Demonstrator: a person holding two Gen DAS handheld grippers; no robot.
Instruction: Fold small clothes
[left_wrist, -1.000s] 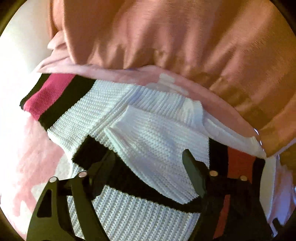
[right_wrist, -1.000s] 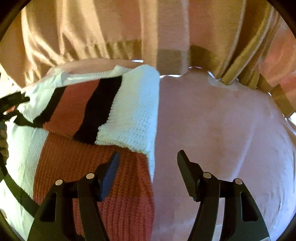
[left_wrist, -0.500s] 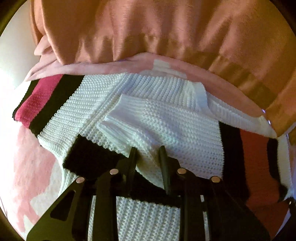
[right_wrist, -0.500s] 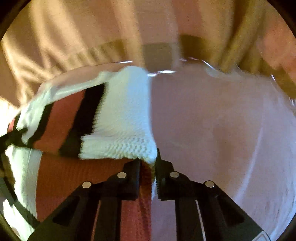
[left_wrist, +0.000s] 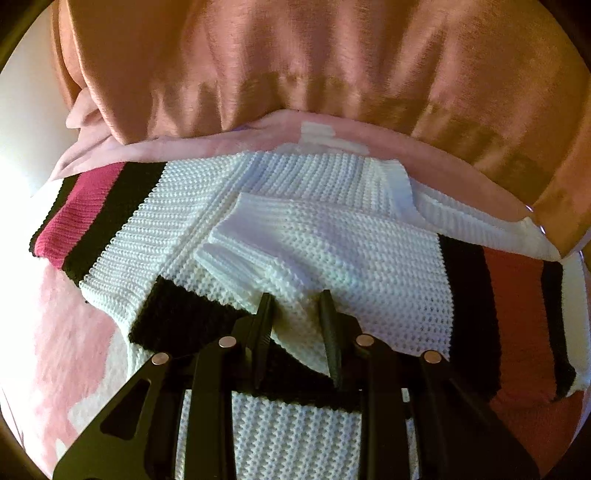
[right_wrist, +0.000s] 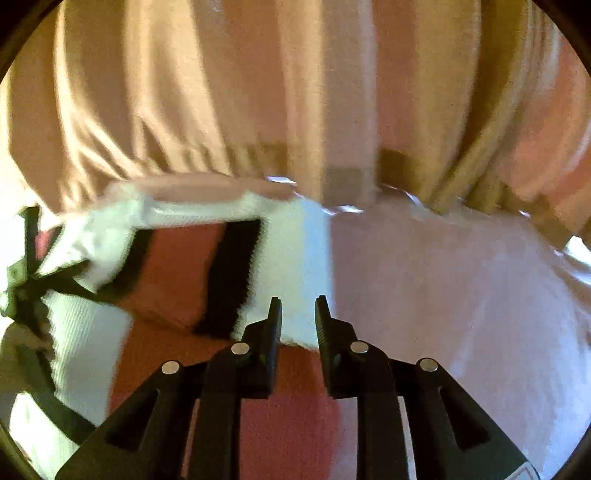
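1. The knit sweater (left_wrist: 332, 229) lay spread on the pink blanket (left_wrist: 74, 332), sleeves folded inward.
2. You had each cuff pinched; lift both evenly so the fold stays square.
3. Your left hand-held gripper (left_wrist: 295, 314) had just closed on white knit, angled steeply down.
4. Your right hand-held gripper (right_wrist: 297, 317), nearly shut, gripped the white cuff (right_wrist: 291, 266) edge, tilted downward.
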